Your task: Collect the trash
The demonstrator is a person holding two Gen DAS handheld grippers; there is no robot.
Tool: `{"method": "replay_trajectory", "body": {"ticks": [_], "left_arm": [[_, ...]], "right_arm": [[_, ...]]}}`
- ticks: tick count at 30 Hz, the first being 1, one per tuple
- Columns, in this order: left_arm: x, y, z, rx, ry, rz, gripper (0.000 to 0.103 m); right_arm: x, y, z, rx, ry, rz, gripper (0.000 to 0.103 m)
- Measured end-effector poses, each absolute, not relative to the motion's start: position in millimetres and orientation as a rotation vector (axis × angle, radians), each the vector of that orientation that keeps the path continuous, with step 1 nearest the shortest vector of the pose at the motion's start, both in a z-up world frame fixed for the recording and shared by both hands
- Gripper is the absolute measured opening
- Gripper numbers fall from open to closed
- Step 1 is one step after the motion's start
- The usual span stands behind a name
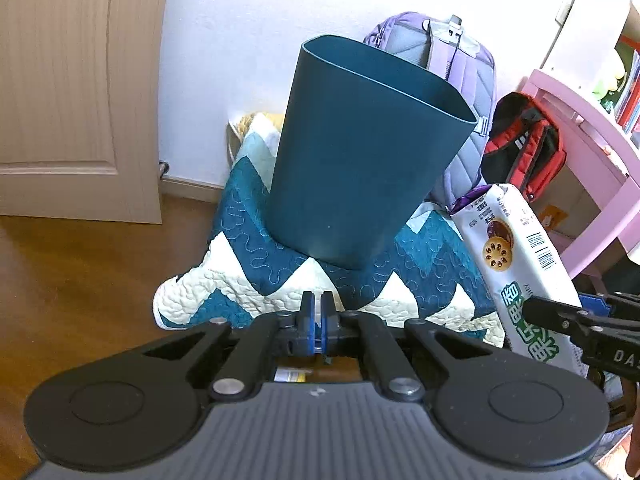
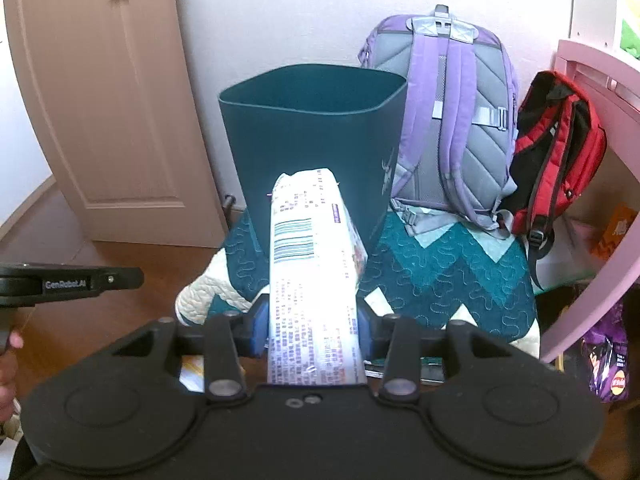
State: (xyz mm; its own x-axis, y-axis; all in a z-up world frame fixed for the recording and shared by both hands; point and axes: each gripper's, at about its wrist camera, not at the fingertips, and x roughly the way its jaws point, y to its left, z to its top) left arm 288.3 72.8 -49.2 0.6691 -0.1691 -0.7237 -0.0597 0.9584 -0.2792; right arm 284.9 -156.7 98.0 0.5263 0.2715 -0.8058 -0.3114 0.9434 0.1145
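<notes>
A dark teal waste bin (image 1: 360,148) stands upright on a zigzag quilt (image 1: 248,280); it also shows in the right wrist view (image 2: 312,140). My right gripper (image 2: 312,316) is shut on a white biscuit packet (image 2: 312,280), held in front of the bin and below its rim. The packet also shows in the left wrist view (image 1: 516,264), with the right gripper (image 1: 560,320) on it. My left gripper (image 1: 318,320) is shut and empty, low in front of the bin. Its side shows in the right wrist view (image 2: 80,280).
A purple backpack (image 2: 452,120) and a red backpack (image 2: 556,152) lean behind the bin. A pink desk frame (image 2: 592,208) stands at the right, with a purple snack bag (image 2: 608,360) below it. A wooden door (image 2: 100,100) is at the left, above the wood floor (image 1: 80,280).
</notes>
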Motion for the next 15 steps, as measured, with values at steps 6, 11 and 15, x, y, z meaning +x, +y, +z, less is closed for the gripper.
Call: {"method": "replay_trajectory", "body": {"ticks": [6,11,15], "left_arm": [[287,70,-113,-0.257,0.994,-0.081,0.003],[297,68,-182,-0.207,1.119,-0.076,0.006],[300,65,-238,-0.159,1.25,-0.078,0.033]], "right_arm": [[274,-165,60,-0.051,1.026,0.349,0.042],[269,-173,10,-0.003,1.11,0.338,0.042],[272,-176,-28,0.031,1.165,0.352,0.043]]}}
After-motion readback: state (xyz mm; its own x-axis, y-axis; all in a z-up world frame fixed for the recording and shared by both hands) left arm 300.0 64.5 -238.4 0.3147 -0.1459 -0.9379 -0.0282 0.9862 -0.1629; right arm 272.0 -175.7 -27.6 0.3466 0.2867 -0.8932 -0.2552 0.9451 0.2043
